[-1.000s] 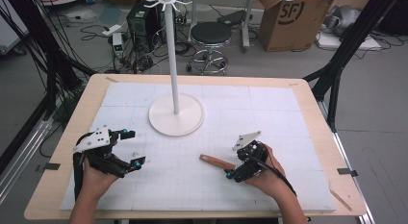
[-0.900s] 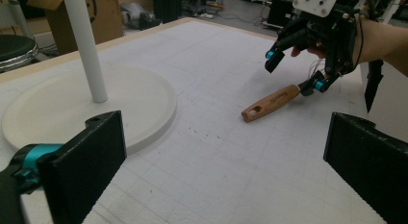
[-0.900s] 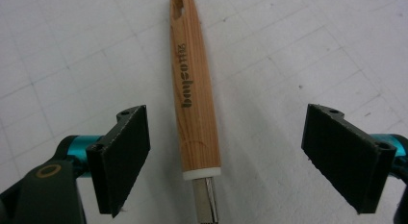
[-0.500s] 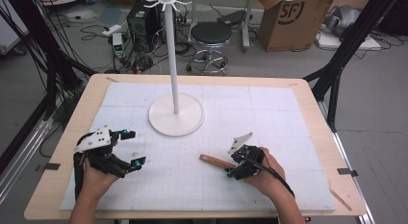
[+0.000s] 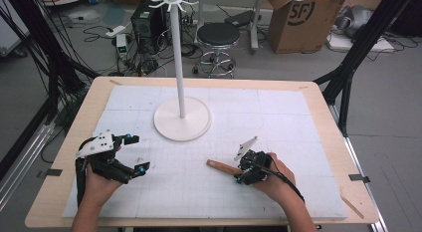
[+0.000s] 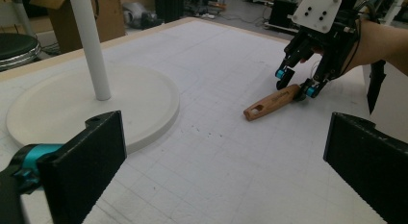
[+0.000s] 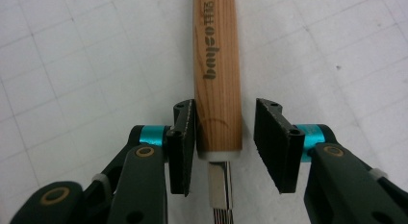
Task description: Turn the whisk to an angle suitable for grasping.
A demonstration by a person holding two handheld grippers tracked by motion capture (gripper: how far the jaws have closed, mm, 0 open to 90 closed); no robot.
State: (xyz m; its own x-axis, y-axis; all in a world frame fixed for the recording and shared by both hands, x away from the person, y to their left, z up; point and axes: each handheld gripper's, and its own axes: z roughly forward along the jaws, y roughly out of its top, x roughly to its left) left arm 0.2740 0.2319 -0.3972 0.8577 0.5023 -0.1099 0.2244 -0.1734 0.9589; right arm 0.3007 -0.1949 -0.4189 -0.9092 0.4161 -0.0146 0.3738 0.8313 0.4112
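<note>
Right gripper (image 5: 242,174): we are seeing its jaws straddling the wooden handle (image 7: 216,75), the left pad touching the wood, the right pad with a gap, so not clamping.
Handle: it is lying flat on the white mat (image 5: 278,117), toward the bench's near edge, right of middle.
Left gripper (image 5: 135,152): we are seeing it hovering wide open near the left edge.
Stand (image 5: 182,121): it is standing upright at mid-bench.

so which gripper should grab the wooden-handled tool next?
Right. The right gripper already straddles the wooden handle, jaws open either side. The left gripper sits far off, open.
</note>
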